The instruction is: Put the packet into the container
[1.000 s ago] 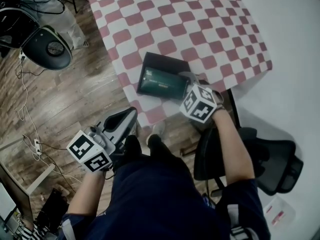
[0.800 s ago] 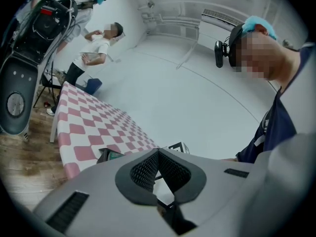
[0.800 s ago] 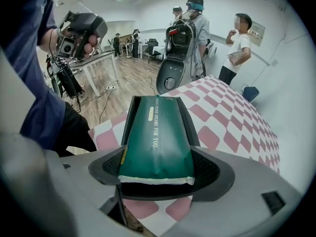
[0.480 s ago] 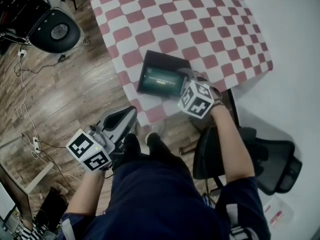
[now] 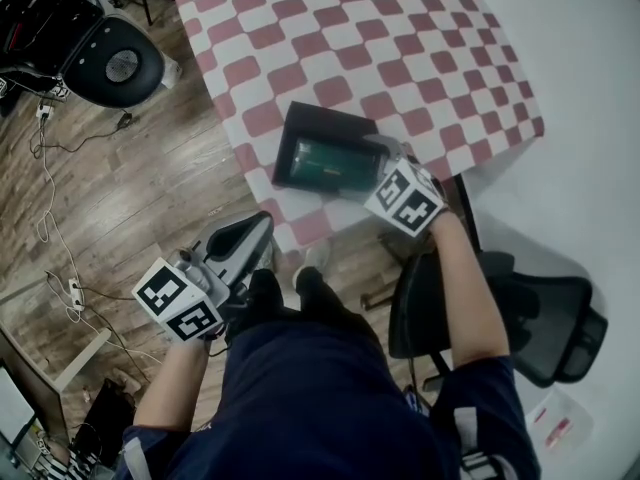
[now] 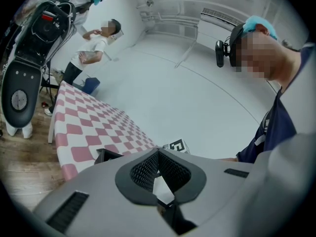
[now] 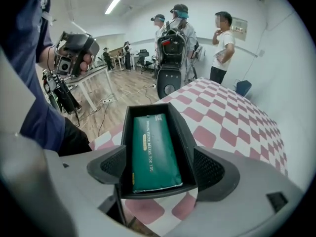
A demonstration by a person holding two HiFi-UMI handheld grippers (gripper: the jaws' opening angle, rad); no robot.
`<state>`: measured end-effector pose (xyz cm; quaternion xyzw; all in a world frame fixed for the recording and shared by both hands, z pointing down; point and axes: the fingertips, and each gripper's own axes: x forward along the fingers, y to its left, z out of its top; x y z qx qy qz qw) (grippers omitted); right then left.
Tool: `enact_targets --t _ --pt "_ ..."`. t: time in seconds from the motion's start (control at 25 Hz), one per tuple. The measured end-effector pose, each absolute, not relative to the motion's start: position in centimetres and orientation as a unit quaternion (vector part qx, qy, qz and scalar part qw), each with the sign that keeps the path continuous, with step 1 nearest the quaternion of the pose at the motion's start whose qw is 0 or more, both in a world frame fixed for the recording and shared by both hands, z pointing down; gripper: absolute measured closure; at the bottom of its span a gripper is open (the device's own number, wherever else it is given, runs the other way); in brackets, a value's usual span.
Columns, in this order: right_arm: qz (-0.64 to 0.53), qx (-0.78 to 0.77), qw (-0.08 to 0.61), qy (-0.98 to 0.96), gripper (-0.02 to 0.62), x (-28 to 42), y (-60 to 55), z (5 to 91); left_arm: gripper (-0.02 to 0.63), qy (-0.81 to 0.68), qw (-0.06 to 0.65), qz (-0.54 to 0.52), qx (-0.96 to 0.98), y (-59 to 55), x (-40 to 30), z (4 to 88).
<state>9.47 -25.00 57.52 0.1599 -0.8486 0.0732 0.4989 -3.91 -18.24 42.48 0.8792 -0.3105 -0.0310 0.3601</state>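
Note:
A black rectangular container point(image 5: 300, 123) stands near the front edge of the red-and-white checkered table point(image 5: 380, 38). A dark green packet point(image 5: 330, 165) lies flat inside it, seen lengthwise in the right gripper view as the packet point(image 7: 152, 152) within the container point(image 7: 183, 132). My right gripper point(image 5: 374, 171) is open at the container's near end, its jaws to either side of that end point(image 7: 160, 168) and holding nothing. My left gripper point(image 5: 262, 223) hangs off the table over the person's lap, its jaws shut and empty point(image 6: 159, 154).
A black office chair point(image 5: 540, 318) sits at the lower right, beside a white surface point(image 5: 590, 118). On the wooden floor to the left are a black round seat point(image 5: 120, 63) and cables point(image 5: 60, 258). Several people point(image 7: 222, 38) stand beyond the table's far end.
My right gripper has drawn back a little to the right from over the container, so more of the packet shows. The left gripper has stayed put.

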Motion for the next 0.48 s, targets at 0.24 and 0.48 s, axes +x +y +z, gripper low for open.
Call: enact_targets --t 0.24,0.48 --pt "0.109 0.244 0.385 -0.883 0.184 9.8 -25.5 52.0 0.581 -0.303 0.348 -0.029 0.887 -18.3 -3.3 41.4" --pt "0.143 0.296 0.265 -0.907 0.186 10.9 -24.3 46.0 0.581 -0.291 0.331 -0.024 0.898 -18.3 -2.4 39.6"
